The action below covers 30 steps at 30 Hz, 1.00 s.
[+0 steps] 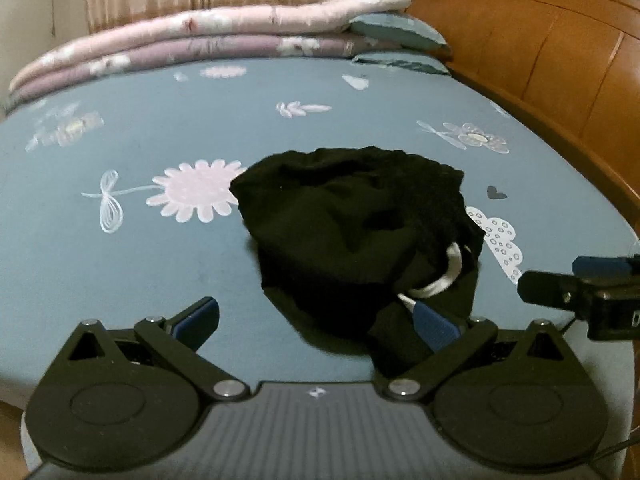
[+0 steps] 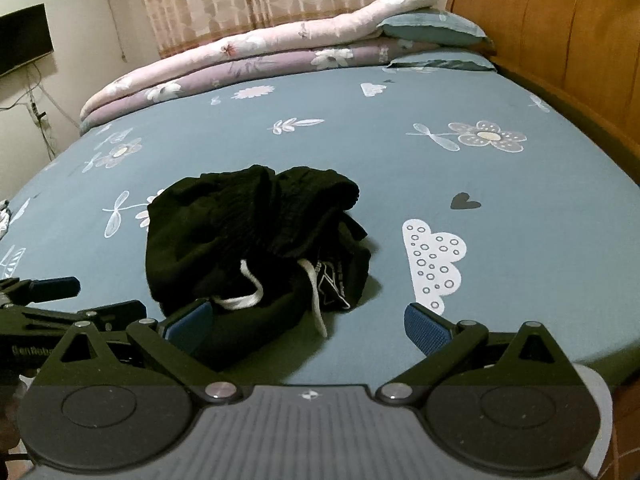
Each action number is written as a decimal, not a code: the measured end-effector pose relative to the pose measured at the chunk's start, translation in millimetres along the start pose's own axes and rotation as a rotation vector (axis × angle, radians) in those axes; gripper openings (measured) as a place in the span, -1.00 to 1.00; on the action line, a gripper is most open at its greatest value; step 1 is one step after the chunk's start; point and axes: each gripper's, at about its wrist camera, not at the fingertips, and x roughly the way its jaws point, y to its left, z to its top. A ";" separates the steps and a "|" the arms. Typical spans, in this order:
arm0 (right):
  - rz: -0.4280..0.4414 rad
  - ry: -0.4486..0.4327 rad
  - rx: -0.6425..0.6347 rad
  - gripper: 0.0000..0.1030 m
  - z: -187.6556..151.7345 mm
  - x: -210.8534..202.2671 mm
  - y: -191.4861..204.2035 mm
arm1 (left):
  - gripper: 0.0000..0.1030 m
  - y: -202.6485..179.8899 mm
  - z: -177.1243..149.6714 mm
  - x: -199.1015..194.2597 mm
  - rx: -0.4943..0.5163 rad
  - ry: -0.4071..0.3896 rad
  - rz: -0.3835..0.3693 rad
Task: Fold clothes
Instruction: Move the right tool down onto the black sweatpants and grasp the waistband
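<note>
A crumpled black garment (image 1: 352,228) with a white drawstring (image 1: 436,280) lies in a heap on the blue flowered bed sheet (image 1: 160,264). My left gripper (image 1: 316,320) is open just in front of the heap, its right blue pad (image 1: 434,326) touching the near hem. In the right wrist view the same black garment (image 2: 248,236) shows its white drawstring (image 2: 250,294) and a printed label. My right gripper (image 2: 308,326) is open at the heap's near edge, its left pad (image 2: 188,326) against the cloth. Nothing is held by either one.
Folded pink and purple quilts (image 2: 248,60) and two blue pillows (image 2: 432,28) lie along the far side of the bed. A wooden headboard (image 2: 560,28) runs along the right. A dark screen (image 2: 24,40) hangs on the left wall. The left gripper's body (image 2: 40,300) shows at left.
</note>
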 end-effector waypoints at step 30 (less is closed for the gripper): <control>0.184 0.200 -0.119 1.00 16.5 129.3 0.2 | 0.99 13.8 15.1 109.6 0.109 0.191 -0.070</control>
